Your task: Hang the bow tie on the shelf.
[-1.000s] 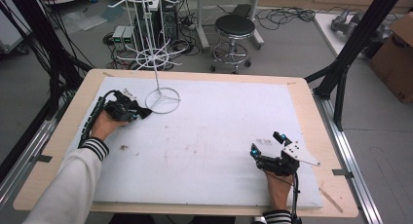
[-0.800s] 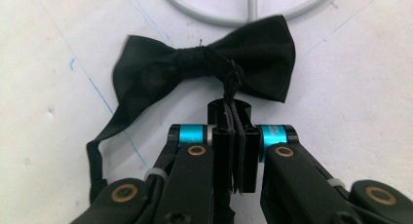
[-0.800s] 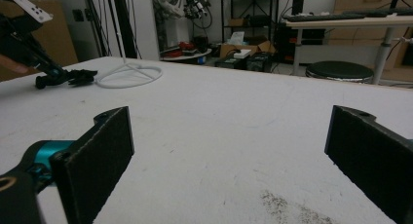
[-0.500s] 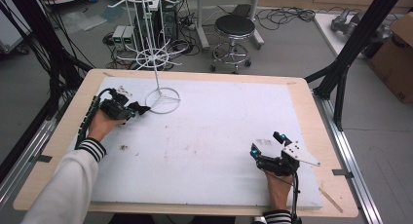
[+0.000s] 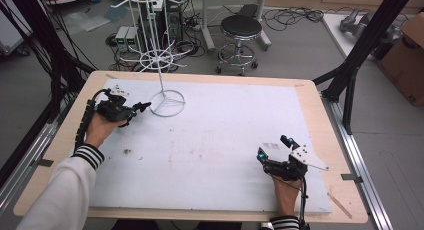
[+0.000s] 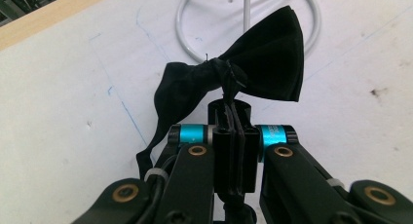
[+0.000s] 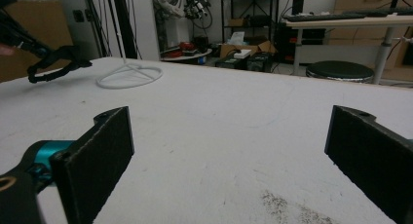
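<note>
Pinched at its knot between closed jaws, a black bow tie (image 6: 234,73) is held by the left gripper (image 6: 233,117) (right gripper (image 7: 229,151) wide open, empty) beside the white wire stand's ring base (image 6: 311,19).

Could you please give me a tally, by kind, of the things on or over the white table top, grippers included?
Grippers: 2, the left gripper and the right gripper
Black bow ties: 1, the bow tie clamped in the left gripper
White wire stands: 1, the stand
Total: 4
</note>
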The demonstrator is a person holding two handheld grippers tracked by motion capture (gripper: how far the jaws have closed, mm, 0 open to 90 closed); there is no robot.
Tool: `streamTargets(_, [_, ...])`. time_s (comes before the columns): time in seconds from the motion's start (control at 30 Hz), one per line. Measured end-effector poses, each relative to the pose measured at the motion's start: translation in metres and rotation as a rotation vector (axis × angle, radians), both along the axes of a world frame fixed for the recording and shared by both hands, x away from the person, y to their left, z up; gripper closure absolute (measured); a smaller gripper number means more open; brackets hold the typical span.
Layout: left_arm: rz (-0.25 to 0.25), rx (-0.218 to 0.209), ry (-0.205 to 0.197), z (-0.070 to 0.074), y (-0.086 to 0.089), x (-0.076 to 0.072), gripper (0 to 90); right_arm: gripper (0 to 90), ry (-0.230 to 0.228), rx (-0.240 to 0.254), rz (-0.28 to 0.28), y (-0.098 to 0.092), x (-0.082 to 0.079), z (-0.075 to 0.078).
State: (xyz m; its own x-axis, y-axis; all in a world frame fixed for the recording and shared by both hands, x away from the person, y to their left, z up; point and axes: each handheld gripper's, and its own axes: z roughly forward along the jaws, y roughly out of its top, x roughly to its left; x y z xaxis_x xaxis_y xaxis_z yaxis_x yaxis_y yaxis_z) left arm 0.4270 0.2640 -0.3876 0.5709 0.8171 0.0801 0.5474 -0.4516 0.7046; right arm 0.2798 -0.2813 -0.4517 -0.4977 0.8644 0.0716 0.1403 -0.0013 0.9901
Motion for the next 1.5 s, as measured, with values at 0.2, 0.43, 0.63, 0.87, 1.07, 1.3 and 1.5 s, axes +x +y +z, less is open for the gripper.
streamTargets(0.2, [-0.011,-0.036,-0.040,0.007,0.009,-0.014,88.0,2.8,-0.002,-0.002,-0.001,0.000,0.000,0.000])
streamTargets(0.43, [0.011,-0.112,-0.088,0.014,0.022,-0.028,88.0,2.8,0.000,-0.004,0.001,0.000,0.000,0.000])
streamTargets(0.63, [0.023,-0.173,-0.114,0.014,0.028,-0.036,88.0,2.8,-0.004,-0.006,0.001,0.000,0.000,0.000])
streamTargets(0.87, [0.028,-0.239,-0.181,0.025,0.028,-0.043,88.0,2.8,-0.005,-0.006,0.001,0.001,0.000,0.000])
streamTargets(1.07, [0.062,-0.290,-0.228,0.034,0.033,-0.049,88.1,2.8,-0.004,-0.006,0.001,0.000,0.000,0.000])
streamTargets(1.3, [0.082,-0.361,-0.295,0.043,0.039,-0.056,88.1,2.8,0.000,-0.003,0.000,0.001,-0.001,0.000])
streamTargets(1.5, [0.080,-0.395,-0.341,0.051,0.042,-0.060,88.1,2.8,-0.001,-0.003,0.000,0.001,-0.001,0.000])
